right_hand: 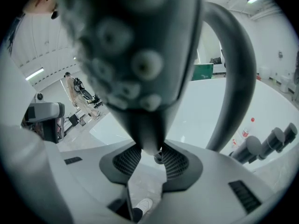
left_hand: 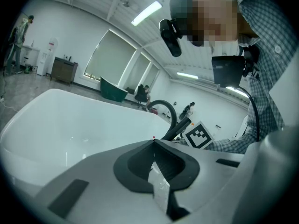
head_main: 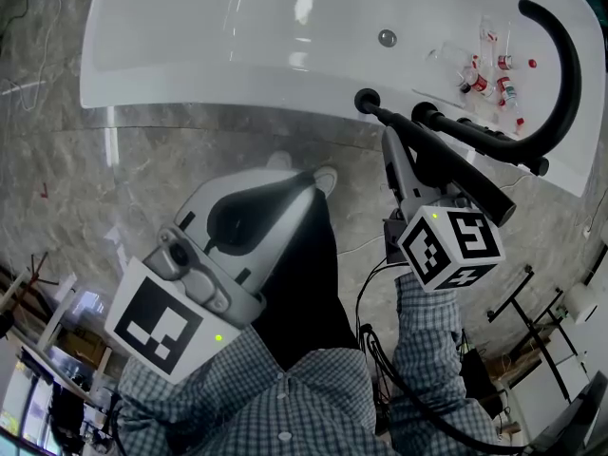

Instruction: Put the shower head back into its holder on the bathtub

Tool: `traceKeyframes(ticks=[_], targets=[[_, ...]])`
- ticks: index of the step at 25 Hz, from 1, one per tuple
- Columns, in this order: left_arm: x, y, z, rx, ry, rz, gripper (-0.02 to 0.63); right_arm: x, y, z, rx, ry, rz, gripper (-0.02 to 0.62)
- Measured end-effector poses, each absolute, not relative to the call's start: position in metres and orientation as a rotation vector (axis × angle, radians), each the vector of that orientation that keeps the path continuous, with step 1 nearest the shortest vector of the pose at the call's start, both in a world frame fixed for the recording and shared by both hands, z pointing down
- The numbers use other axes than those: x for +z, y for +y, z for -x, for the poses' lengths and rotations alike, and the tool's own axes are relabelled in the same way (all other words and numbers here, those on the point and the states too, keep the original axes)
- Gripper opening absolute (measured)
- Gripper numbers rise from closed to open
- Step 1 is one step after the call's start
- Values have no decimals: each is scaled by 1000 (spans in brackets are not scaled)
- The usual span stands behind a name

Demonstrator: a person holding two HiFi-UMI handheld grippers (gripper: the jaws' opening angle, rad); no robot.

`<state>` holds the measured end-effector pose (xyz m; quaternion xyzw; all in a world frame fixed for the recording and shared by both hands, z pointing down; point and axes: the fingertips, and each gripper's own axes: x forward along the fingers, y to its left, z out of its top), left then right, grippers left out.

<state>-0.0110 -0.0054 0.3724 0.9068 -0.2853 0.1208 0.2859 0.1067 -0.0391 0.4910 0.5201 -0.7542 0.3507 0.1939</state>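
- The right gripper [right_hand: 159, 155] is clenching the narrow end of the dark grey, stick-shaped shower head [right_hand: 135, 55]. Its ribbed pads are pressing on the stem from both sides. The wide face with its small round nozzles is rising close to the camera.
- I think it is gripping the thin end so that this end can be steered with precision into the socket.
- In the head view, the shower head [head_main: 475, 186] is lying along the top of the right gripper [head_main: 388, 133]. It is pointing towards the small round black holder [head_main: 366, 100] on the rim of the glossy white bathtub [head_main: 190, 74].
- The narrow end is reaching the holder or touching it. I cannot tell if it is already going inside, so in my judgement the seating is at its final stage.
- The left gripper [left_hand: 154, 141] is keeping its jaws together at the tips with nothing between them. In the head view, the left gripper [head_main: 323, 177] is hanging over the marble floor, well apart from the holder. Probably it is staying away because one gripper is enough for this job.
- The tall curved black tap spout [head_main: 570, 65] is standing just beside the holder, and some small clear bottles with red caps [head_main: 489, 79] are lying on the rim near it. The shower head should be lowered without hitting them.
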Motion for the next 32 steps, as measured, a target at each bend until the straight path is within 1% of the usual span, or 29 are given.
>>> traceKeyframes(ticks=[5,32], targets=[[377,-9,10,331,-760,-2418,9,501,-47,-102,916,-2108,-1413,133],[398,-26,19,337,-770,-2393,9,570,-62,-89,769,-1992,-1271,133]])
